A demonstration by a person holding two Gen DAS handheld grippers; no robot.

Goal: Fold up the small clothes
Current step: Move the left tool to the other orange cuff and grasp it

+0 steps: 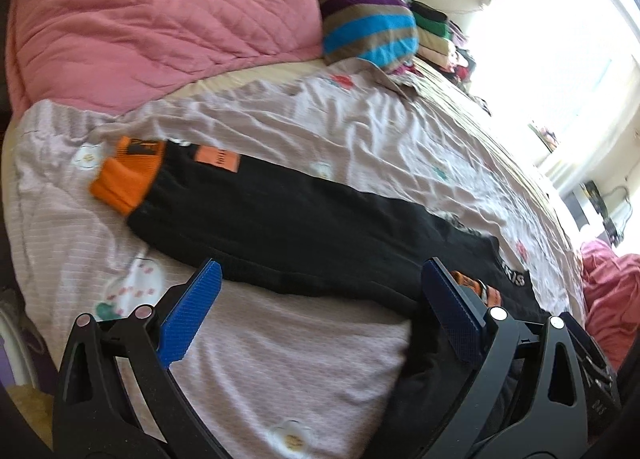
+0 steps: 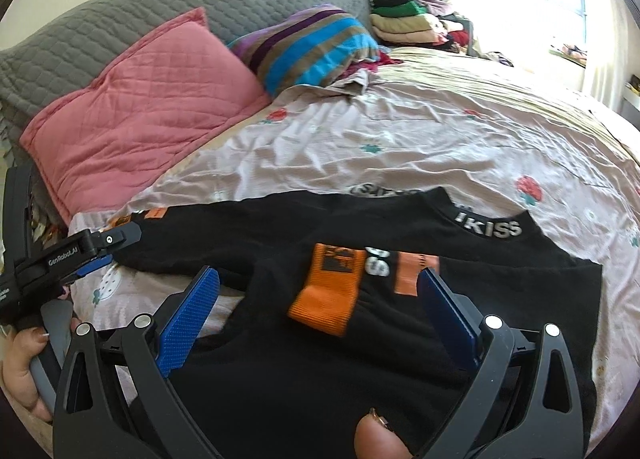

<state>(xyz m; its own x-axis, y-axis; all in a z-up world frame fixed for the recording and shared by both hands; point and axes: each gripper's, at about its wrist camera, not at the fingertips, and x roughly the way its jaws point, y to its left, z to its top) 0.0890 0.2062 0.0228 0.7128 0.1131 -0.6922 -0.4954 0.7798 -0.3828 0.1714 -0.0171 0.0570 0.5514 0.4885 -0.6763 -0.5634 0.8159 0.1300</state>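
Lit by strong daylight from the blown-out white window (image 1: 560, 39) at upper right in both views. Glare there, detail lost. Soft shadowing in the wrinkled pale floral bedsheet (image 2: 400, 139). Slightly soft throughout; heavy fisheye bending and dark vignetting at corners.

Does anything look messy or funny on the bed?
A little. The black sweater is only half folded: one orange-cuffed sleeve lies across its front, while the other sleeve still stretches out sideways. The bedsheet under it is wrinkled. Nothing looks torn or spilled.
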